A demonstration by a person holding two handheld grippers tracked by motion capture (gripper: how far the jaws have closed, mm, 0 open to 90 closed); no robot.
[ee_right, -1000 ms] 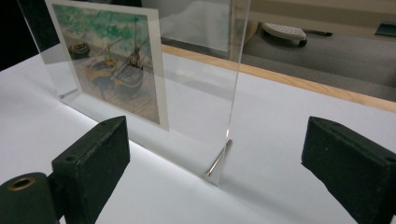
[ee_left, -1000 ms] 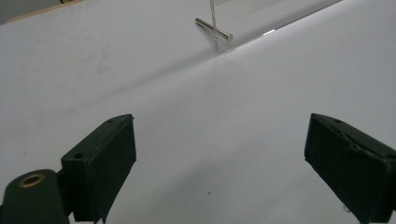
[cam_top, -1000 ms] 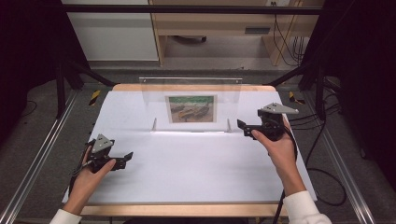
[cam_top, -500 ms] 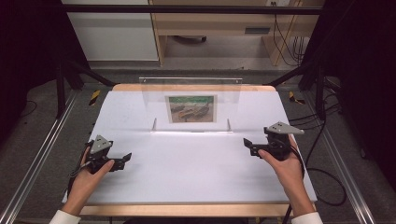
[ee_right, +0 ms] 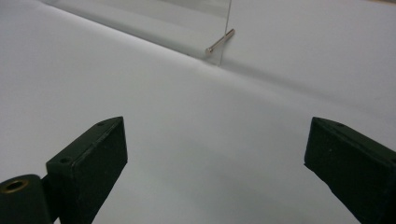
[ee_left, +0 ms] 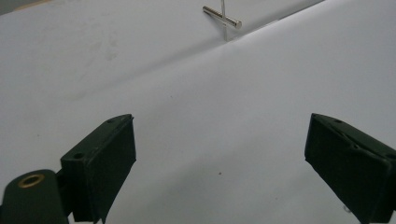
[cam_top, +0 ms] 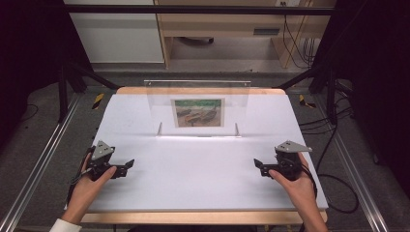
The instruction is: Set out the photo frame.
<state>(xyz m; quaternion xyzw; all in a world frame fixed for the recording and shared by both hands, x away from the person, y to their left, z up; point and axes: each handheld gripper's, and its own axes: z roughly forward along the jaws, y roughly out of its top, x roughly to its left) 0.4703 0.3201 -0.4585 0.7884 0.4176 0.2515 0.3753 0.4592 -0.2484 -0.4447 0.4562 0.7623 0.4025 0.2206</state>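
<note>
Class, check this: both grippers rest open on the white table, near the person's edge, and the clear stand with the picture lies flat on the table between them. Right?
Not quite. In the high view the clear stand is upright, not flat, on two metal pins, farther back on the table than the grippers. The rest holds: the left gripper and right gripper rest open near the person's edge.

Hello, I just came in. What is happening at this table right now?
A person holds a gripper in each hand over a white table. The left gripper and the right gripper are both open, holding nothing, and rest near the front. Farther back stands a clear acrylic frame with a picture in it, upright on small metal pegs. Neither gripper touches it.
</note>
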